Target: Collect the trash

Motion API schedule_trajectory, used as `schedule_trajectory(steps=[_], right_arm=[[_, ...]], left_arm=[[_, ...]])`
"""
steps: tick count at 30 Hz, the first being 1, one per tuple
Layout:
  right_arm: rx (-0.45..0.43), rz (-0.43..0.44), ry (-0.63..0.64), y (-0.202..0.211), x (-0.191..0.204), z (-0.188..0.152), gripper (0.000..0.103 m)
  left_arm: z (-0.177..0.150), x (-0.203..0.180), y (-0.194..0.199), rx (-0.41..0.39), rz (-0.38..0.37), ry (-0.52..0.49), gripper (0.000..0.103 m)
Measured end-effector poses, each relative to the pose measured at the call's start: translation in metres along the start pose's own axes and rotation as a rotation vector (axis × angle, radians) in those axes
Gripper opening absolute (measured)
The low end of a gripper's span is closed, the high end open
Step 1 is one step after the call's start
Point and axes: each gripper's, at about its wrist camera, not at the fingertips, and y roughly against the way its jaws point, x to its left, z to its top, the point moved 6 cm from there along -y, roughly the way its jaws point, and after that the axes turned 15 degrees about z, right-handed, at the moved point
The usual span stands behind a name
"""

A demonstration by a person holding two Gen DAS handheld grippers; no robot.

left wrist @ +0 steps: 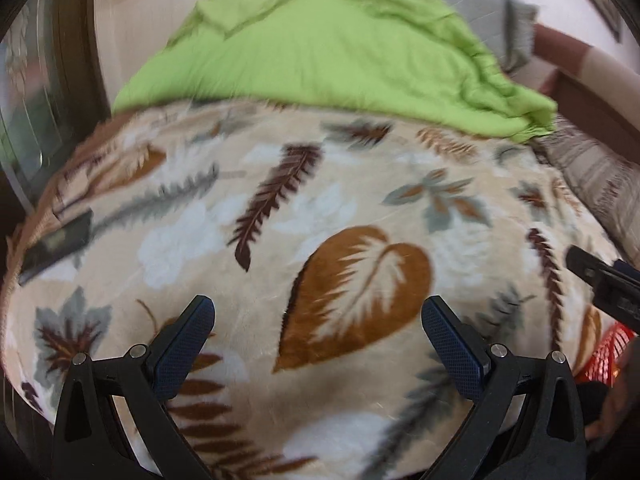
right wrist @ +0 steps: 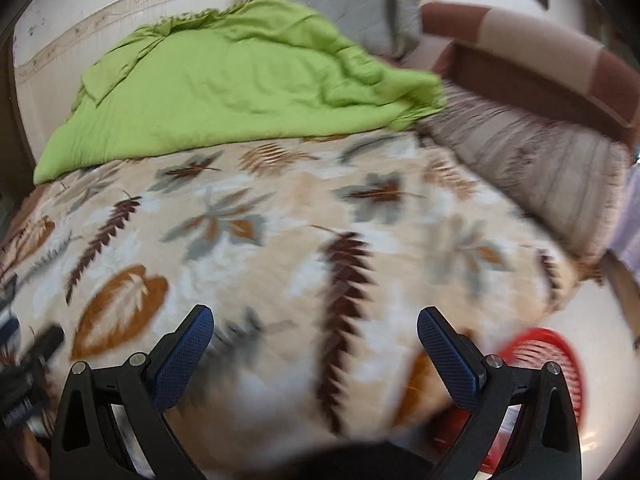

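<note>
My left gripper (left wrist: 318, 312) is open and empty above a bed covered by a beige leaf-patterned blanket (left wrist: 280, 208). My right gripper (right wrist: 314, 322) is also open and empty over the same blanket (right wrist: 280, 240). A red mesh basket (right wrist: 548, 356) stands on the floor by the bed's right side; its edge shows at the lower right of the left wrist view (left wrist: 604, 356). A dark flat object (left wrist: 56, 244) lies on the blanket's left edge. No clear piece of trash shows; both views are blurred.
A crumpled green quilt (left wrist: 328, 52) lies across the far part of the bed (right wrist: 224, 92). A grey pillow (right wrist: 344, 4) and a brownish striped cushion (right wrist: 532, 168) lie by the brown headboard (right wrist: 540, 64). The other gripper shows at the right edge (left wrist: 604, 284).
</note>
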Motion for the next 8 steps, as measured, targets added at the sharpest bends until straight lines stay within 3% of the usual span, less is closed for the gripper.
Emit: schedule_trajectory(steps=[4,6,8], right_arm=[[0.085,0.036,0.01,-0.074,0.015,0.013,0.103],[0.129,0.014,0.006,-0.111,0.016,0.018,0.103],[0.159,0.005,-0.004,-0.137,0.013,0.023,0.103]], left_arm=[[0.011,-0.006,-0.05,0.122,-0.029,0.026,0.103],[0.016,-0.009,-0.07,0.156,-0.048,0.034,0.103],[0.024,-0.011,-0.088,0.157,-0.004,0.034,0.103]])
